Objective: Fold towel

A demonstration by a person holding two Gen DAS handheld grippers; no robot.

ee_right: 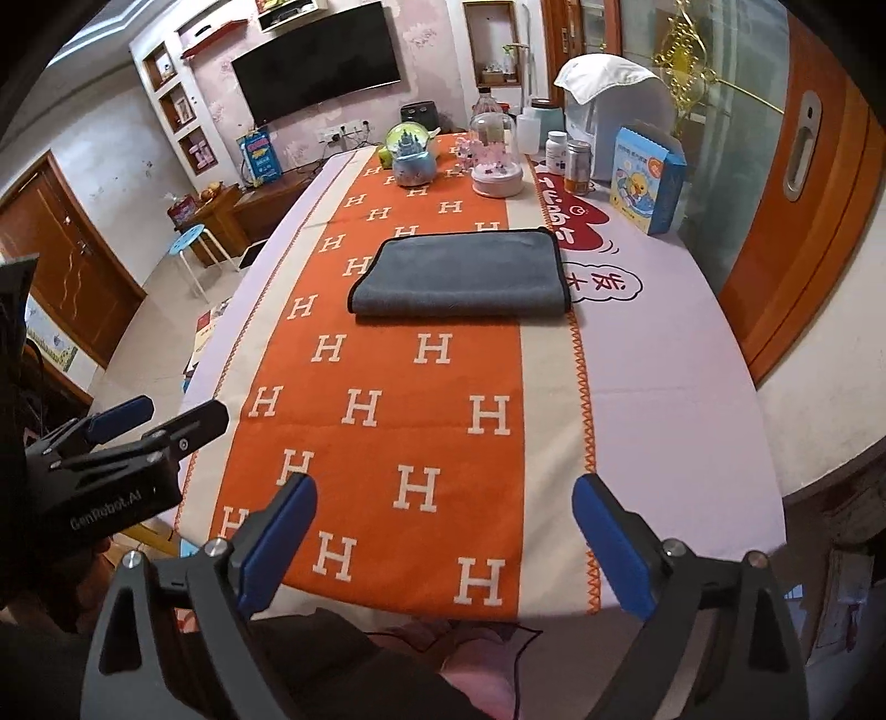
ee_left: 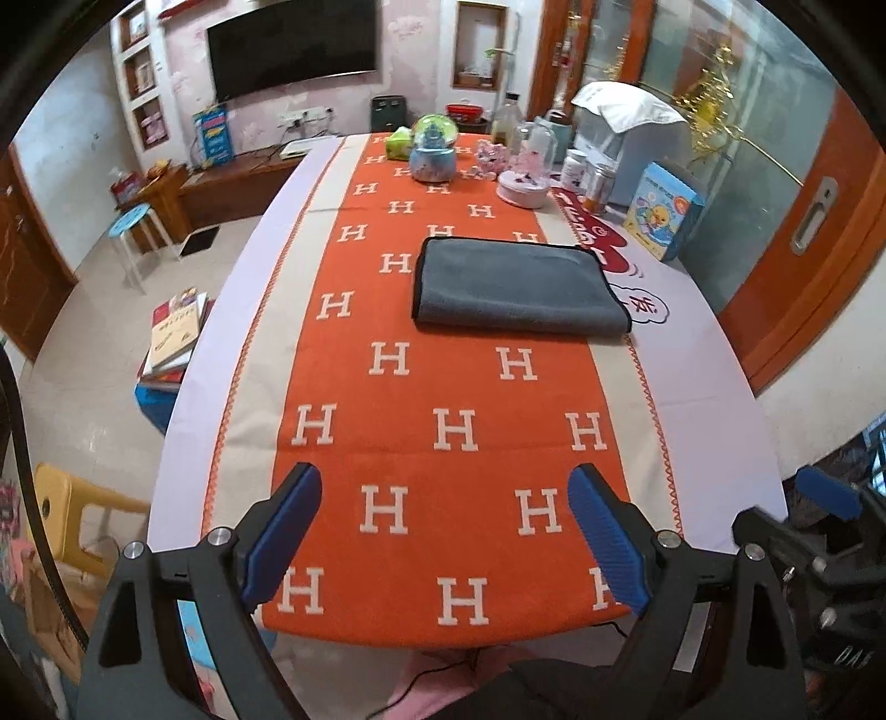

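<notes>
Well, the grey towel [ee_left: 518,288] lies folded into a flat rectangle with dark piping along its edge, sitting out in the middle of the table, mostly on the orange runner [ee_left: 443,432] with its white H pattern, and its right-hand end reaches over the runner's cream border toward the lilac tablecloth [ee_left: 714,387]. Nothing touches it; both grippers hang back at the near edge of the table, well apart from the cloth.

Left gripper [ee_left: 446,531] — jaws spread wide, blue pads facing each other over bare runner, holding nothing. Right gripper [ee_right: 446,540] — same story, jaws wide apart and empty, hovering above the runner's near end. From the right wrist view the left gripper shows at the left edge, fingers parted.

Beyond the towel, at the far end of the table, a cluster: a snow globe [ee_left: 434,147] on a blue base, a glass dome [ee_right: 495,158] on a pink base beside it, a couple of jars, and a blue children's box with a yellow duck [ee_left: 662,213] standing upright to the right. A white water dispenser [ee_right: 614,111] sits behind that. A television [ee_left: 293,47] hangs on the far wall.
</notes>
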